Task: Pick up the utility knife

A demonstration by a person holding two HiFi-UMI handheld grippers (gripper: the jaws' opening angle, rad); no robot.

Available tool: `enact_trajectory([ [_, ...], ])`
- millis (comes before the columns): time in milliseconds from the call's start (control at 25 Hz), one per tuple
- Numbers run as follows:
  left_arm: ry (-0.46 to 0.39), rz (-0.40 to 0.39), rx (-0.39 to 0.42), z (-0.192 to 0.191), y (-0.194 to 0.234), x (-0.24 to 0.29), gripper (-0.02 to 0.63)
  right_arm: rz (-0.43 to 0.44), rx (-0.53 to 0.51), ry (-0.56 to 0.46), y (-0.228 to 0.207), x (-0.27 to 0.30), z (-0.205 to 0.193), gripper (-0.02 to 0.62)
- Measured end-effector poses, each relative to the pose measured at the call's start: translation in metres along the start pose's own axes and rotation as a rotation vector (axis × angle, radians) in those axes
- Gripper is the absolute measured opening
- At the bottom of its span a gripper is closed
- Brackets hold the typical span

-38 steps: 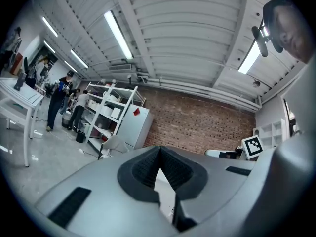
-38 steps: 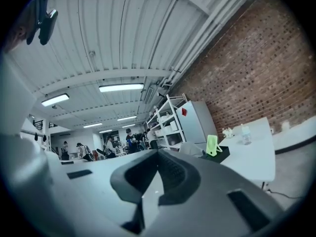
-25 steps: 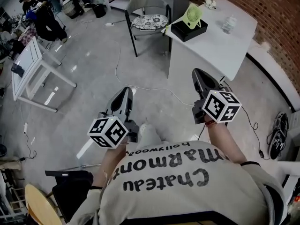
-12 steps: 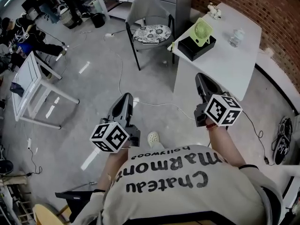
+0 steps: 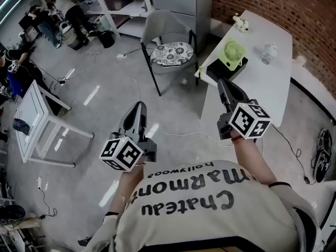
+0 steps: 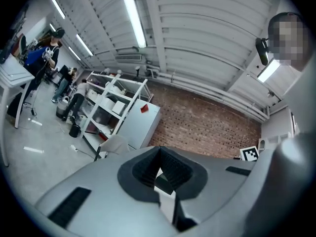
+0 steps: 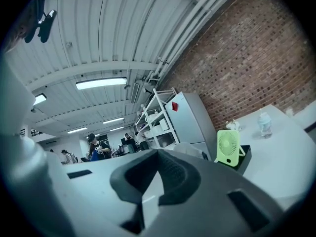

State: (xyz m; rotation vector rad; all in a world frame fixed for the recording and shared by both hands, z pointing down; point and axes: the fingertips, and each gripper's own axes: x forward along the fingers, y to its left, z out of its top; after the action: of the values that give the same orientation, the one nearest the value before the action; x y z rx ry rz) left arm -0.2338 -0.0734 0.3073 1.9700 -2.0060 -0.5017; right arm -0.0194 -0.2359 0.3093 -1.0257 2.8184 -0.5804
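No utility knife shows in any view. My left gripper (image 5: pixel 139 105) is held level over the grey floor, its jaws closed together with nothing between them; its own view (image 6: pixel 159 151) shows the same. My right gripper (image 5: pixel 221 82) is also shut and empty, its tip over the near corner of the white table (image 5: pixel 265 88). In the right gripper view (image 7: pixel 157 154) the jaws meet, with the table beyond them to the right.
On the table stand a green fan (image 5: pixel 231 53) on a black box (image 5: pixel 214 73), a clear bottle (image 5: pixel 269 51) and a small figurine (image 5: pixel 240 21). A chair (image 5: pixel 171 52) stands left of it. A white frame table (image 5: pixel 34 115), cables, shelving and a brick wall surround.
The person has walked forward, so the white table and the chair now sit closer to both grippers. Both grippers stayed shut and kept their pose.
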Motion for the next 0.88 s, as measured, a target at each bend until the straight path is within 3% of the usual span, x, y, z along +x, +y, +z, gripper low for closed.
enact_trajectory([
  [320, 0.019, -0.044, 0.003, 0.012, 0.045, 0.024, 0.0, -0.048, -0.015, -0.022, 0.009, 0.036, -0.008, 0.003],
  [600, 0.121, 0.023, -0.031, -0.036, 0.089, 0.029, 0.0, -0.102, 0.02, 0.094, -0.018, 0.059, -0.073, 0.003],
  [880, 0.161, 0.114, -0.066, -0.062, 0.134, 0.031, 0.0, -0.164, 0.044, 0.194, -0.053, 0.089, -0.126, 0.003],
])
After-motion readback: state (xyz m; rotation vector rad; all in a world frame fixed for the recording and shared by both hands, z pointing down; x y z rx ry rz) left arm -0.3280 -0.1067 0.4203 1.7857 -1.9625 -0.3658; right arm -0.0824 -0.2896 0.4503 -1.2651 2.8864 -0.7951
